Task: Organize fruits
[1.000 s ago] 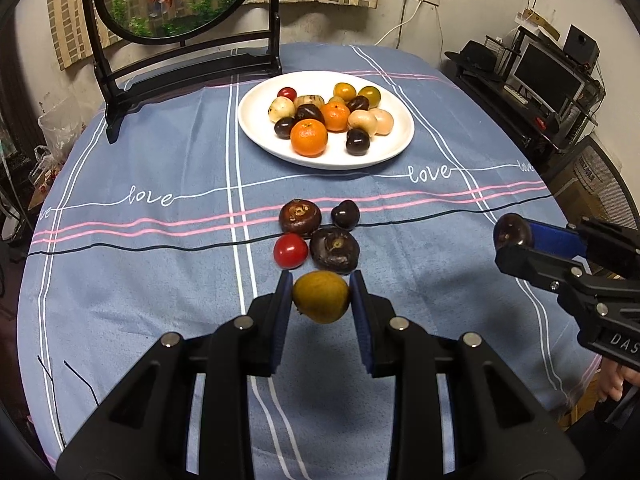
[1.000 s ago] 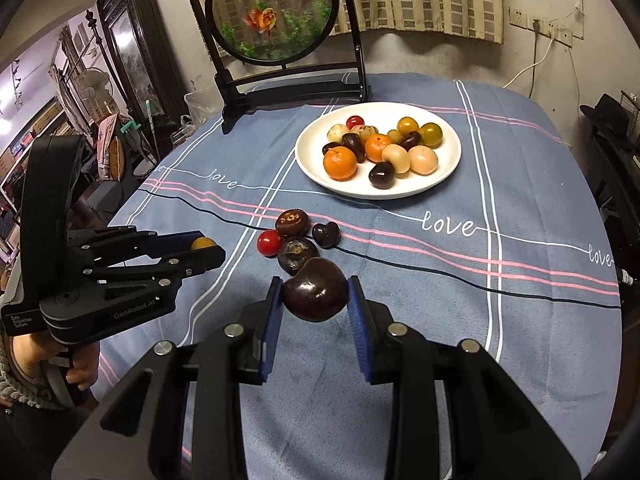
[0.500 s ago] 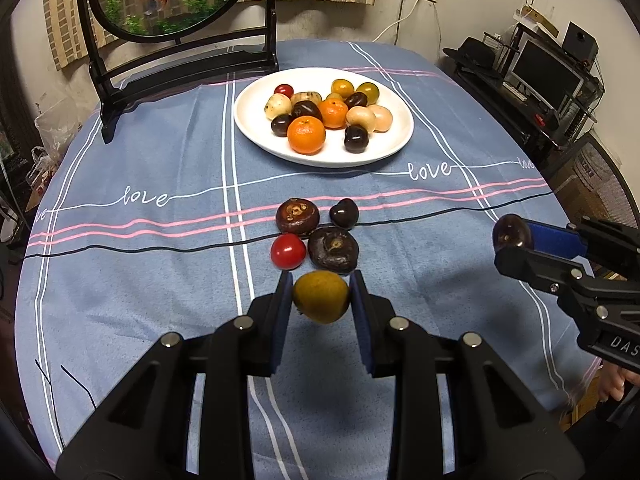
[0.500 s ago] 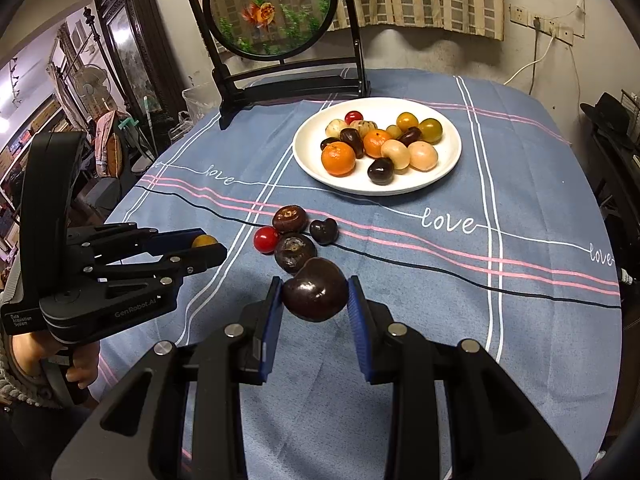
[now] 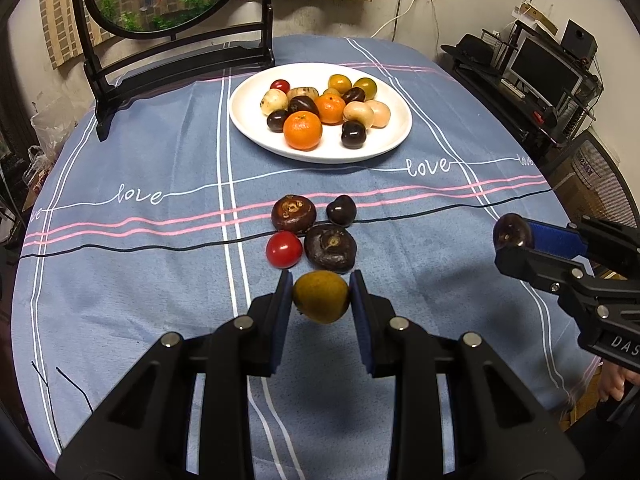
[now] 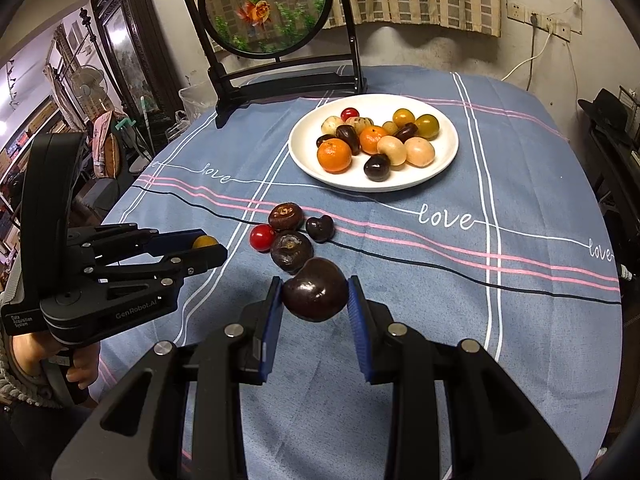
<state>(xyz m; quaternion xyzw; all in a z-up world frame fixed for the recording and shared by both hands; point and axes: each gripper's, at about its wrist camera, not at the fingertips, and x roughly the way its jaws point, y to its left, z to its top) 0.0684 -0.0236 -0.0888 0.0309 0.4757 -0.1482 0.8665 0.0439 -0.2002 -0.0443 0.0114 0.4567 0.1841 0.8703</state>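
Left wrist view: the left claw [image 5: 321, 295] is clenched on a yellow-green fruit [image 5: 321, 297], blue pads pressed to both its sides, and the fruit hangs clear above the blue striped cloth [image 5: 140, 280] that covers the worktop. Just beyond it sits a loose cluster of four on the cloth: a red tomato [image 5: 284, 249], a large dark brown fruit [image 5: 330, 247] right beside it, another brown one [image 5: 293, 213] behind, and a small dark glossy fruit [image 5: 340, 210] next to that. Farther back, the white plate [image 5: 256, 120] carries a heap of fruit, two oranges among them. Off to the right of this view, the right claw [image 5: 514, 236] comes in from the edge with something dark at its tip.

Over to the right wrist view, and that dark thing is a glossy dark fruit [image 6: 315, 295], gripped firmly between the right claw's pads and held off the cloth, near the same cluster. The left claw shows at the left of this view, a hand [image 6: 60, 360] wrapped round its handle. A round goldfish screen [image 6: 266, 8] on a black stand sits at the far end of the worktop.
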